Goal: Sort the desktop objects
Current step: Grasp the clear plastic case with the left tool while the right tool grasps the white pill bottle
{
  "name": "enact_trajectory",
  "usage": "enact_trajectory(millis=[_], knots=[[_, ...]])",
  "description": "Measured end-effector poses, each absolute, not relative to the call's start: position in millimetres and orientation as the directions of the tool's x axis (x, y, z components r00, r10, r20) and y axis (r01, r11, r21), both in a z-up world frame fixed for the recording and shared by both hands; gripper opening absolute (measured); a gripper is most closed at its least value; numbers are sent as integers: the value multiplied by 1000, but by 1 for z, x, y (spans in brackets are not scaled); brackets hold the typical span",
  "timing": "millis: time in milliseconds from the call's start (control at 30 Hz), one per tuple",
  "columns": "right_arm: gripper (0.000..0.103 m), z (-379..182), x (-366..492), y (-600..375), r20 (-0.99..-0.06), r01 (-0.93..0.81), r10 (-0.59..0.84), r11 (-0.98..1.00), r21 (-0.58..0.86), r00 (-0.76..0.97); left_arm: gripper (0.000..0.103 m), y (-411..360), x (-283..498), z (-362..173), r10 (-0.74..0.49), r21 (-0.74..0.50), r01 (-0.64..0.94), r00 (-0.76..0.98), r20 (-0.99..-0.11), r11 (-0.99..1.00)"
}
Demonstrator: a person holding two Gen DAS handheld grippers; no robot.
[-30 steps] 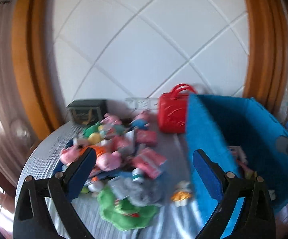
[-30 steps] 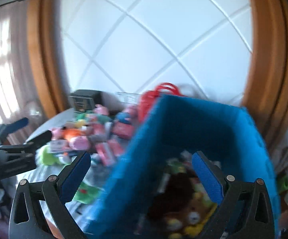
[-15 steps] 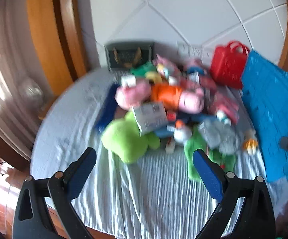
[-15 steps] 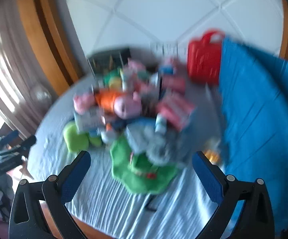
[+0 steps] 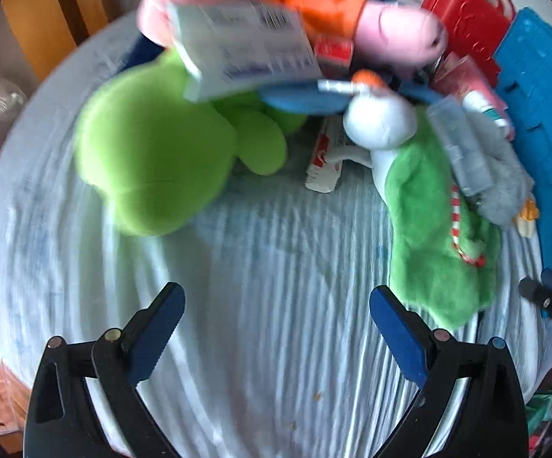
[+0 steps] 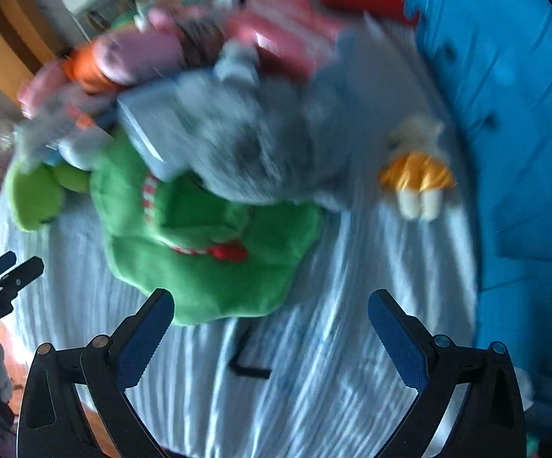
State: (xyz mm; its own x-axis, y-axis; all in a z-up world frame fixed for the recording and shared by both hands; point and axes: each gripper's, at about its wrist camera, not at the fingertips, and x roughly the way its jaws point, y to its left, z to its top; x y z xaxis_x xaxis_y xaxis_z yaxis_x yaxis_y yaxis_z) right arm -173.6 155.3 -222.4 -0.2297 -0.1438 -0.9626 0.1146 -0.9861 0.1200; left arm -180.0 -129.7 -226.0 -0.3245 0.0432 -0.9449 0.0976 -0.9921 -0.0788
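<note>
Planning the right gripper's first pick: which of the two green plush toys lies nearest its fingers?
The darker green plush with the red-and-white striped trim; its edge nearly reaches the right gripper. The lime green plush lies farther left.

A heap of toys and packets covers the far half of the desk [image 5: 276, 343]. In the left wrist view, a round plush [image 5: 153, 160] lies at the heap's left, a flat plush [image 5: 436, 236] at its right, and a small carton [image 5: 325, 164] between them. Behind them a card [image 5: 241, 49] rests on a pig plush [image 5: 390, 34], while the bin [image 5: 543, 133] stands along the right edge.
</note>
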Motion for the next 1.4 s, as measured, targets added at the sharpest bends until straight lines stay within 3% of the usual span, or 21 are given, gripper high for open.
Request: enact_trajectory(millis=[367,600,767,800,833,867,900,933,967,1167,1400], knots=[[103,-283,-216,144,-969,150,-149,-981,120,-198,101,-92,-227,-279,99,-132,89,-306,-947,-987],[103,-284,-208,142,-959,69,-90,-995,74,-270,103,-68,-216,-289,-17,5,37,-336,-942,-999],[103,-284,-206,142,-956,69,-77,-996,60,-282,103,-64,-207,-292,-2,0,8,-361,-933,-1000],[103,-284,-205,144,-955,83,-93,-994,72,-281,99,-64,-206,-291,5,-6,1,-355,-935,-1000],[103,-283,-204,147,-954,87,-111,-992,90,-277,92,-65,-203,-289,6,-9,6,-354,-935,-1000],[101,-281,-202,152,-956,78,-134,-990,118,-263,77,-67,-199,-284,19,-24,8,-353,-935,-1000],[90,-276,-198,160,-954,61,-170,-985,160,-246,75,-68,-193,-275,52,-58,6,-355,-933,-998],[78,-271,-194,165,-947,55,-211,-978,204,-242,76,-69,-189,-266,70,-77,5,-372,-926,-997],[76,-263,-190,169,-939,53,-240,-971,234,-248,75,-68,-184,-254,75,-83,2,-399,-914,-997],[76,-189,-182,176,-869,112,-224,-975,194,-441,76,-38,-182,-193,97,-79,-56,-538,-837,-995],[76,-175,-201,197,-866,59,-169,-985,160,-470,76,-6,-225,-184,170,-73,-204,-516,-839,-976]])
